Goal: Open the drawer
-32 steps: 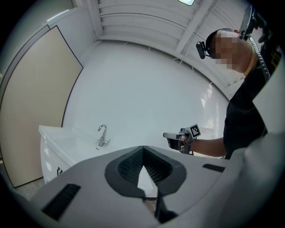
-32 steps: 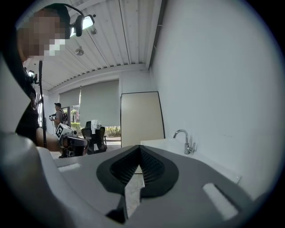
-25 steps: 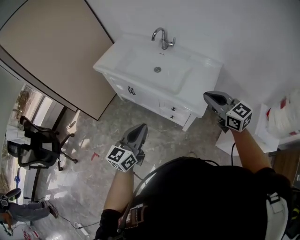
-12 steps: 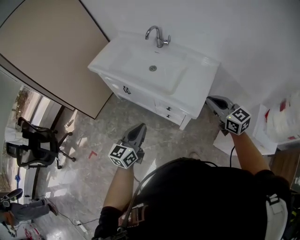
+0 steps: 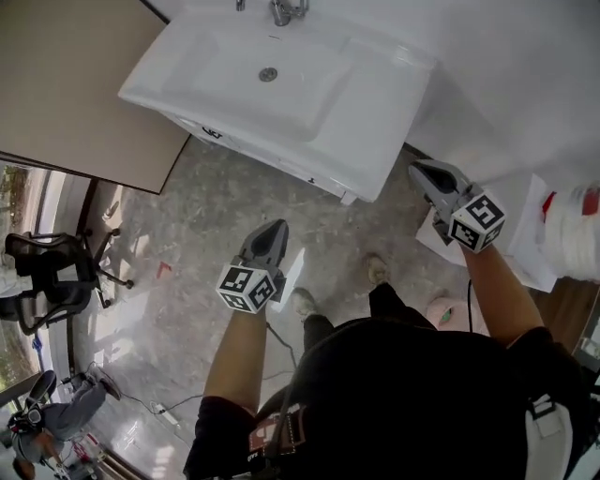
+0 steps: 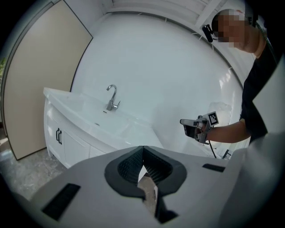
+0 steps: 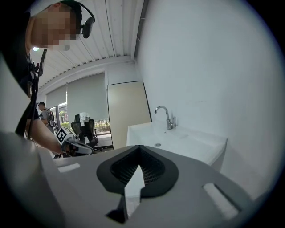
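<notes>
A white vanity [image 5: 366, 141] with a sink and chrome faucet [image 5: 286, 9] stands against the wall at the top of the head view. Its drawer fronts [image 5: 298, 170] show only as a thin strip under the counter edge. My left gripper [image 5: 270, 234] hangs shut and empty over the marble floor, short of the cabinet front. My right gripper [image 5: 424, 175] is shut and empty beside the vanity's right corner. The left gripper view shows the door handle [image 6: 58, 136], the faucet [image 6: 112, 97] and the right gripper [image 6: 192, 128] beyond my shut left gripper [image 6: 143, 148]. My right gripper [image 7: 139, 147] faces the vanity's end [image 7: 213, 153].
A beige panel [image 5: 66, 94] leans left of the vanity. An office chair [image 5: 47, 272] and another person [image 5: 56, 412] are at the far left. White sheets [image 5: 530, 239] and a white bucket [image 5: 574, 234] lie on the right. A cable runs over the floor.
The vanity has grown and slid up the head view as I came closer and lower. Both grippers have sunk towards the cabinet and stayed shut.
</notes>
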{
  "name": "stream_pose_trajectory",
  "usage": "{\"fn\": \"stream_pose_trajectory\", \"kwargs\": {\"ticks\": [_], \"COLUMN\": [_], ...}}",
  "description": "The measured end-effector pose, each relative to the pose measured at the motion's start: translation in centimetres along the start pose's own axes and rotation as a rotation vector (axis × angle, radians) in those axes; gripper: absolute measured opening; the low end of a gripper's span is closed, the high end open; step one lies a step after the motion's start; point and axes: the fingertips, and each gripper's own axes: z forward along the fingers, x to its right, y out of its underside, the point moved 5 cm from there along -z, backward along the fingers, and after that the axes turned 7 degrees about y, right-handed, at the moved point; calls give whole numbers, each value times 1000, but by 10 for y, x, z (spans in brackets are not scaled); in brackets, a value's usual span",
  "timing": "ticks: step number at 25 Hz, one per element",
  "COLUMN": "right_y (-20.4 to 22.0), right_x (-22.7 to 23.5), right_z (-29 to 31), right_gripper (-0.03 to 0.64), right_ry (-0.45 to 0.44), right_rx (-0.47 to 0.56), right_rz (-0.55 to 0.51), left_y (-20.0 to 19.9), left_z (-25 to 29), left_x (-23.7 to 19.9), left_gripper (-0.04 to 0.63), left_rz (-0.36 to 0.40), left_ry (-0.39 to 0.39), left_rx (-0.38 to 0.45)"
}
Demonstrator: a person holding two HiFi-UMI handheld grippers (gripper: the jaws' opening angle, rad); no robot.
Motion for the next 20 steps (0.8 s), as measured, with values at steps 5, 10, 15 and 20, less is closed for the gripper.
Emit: {"fn": "stream_pose_trajectory", "kwargs": {"ticks": [5, 10, 15, 20], "right_y": [57, 133, 202, 262], "right_x": [24, 38, 46, 35], "right_z": [12, 6, 16, 40], "right_gripper": [-6, -6, -6, -6], "right_ry": [48, 107, 114, 52], "right_rx": [26, -5, -57, -94], "right_rz": [49, 108, 133, 142], "left_y": [57, 118, 169, 216], "left_z": [53, 90, 118, 146], "left_x": [-37, -69, -106, -150], "left_gripper": [8, 73, 125, 190], "left_rz": [-35, -6, -4, -99], "left_ry": [18, 19, 1, -21], "left_rx": [-46, -118, -159, -164]}}
